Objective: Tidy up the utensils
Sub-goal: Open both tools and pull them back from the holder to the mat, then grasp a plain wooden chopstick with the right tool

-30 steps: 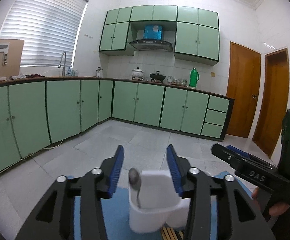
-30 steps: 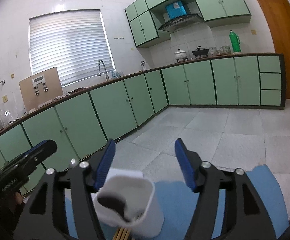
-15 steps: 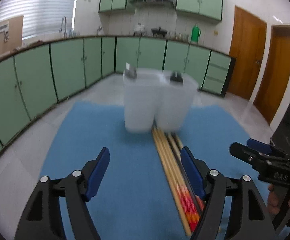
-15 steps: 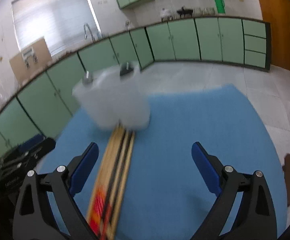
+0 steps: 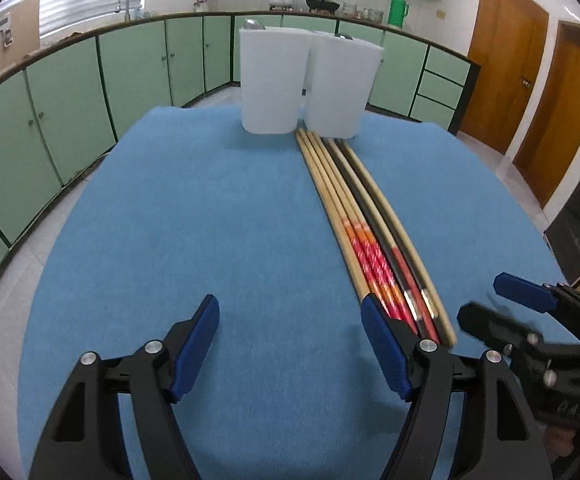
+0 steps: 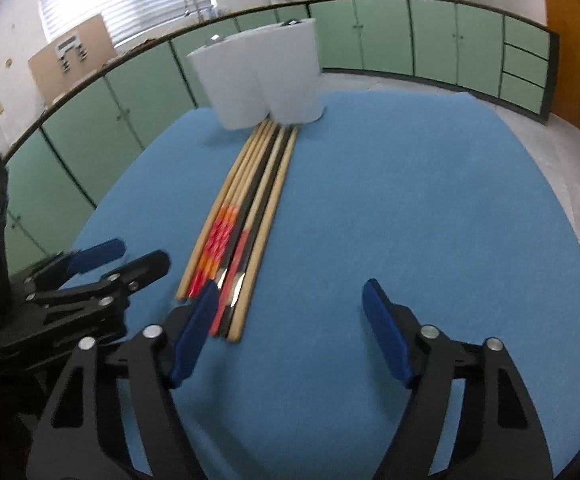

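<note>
Several chopsticks [image 5: 364, 216] lie side by side in a row on the blue mat [image 5: 210, 220], tips pointing toward a white double-cup utensil holder [image 5: 306, 84] at the far edge. Spoon ends poke out of the holder's top. The chopsticks [image 6: 246, 216] and holder [image 6: 262, 76] also show in the right wrist view. My left gripper [image 5: 290, 344] is open and empty, low over the mat just left of the chopsticks' near ends. My right gripper [image 6: 286, 328] is open and empty, just right of those ends. Each gripper shows at the edge of the other's view.
The mat covers a small table with floor around it. Green kitchen cabinets [image 5: 70, 92] run along the back and left walls. Wooden doors [image 5: 502, 60] stand at the right.
Both grippers have drawn back from the white holder and tilted down. The holder, close between the fingers a second ago, now stands far off, and the chopsticks have come into view.
</note>
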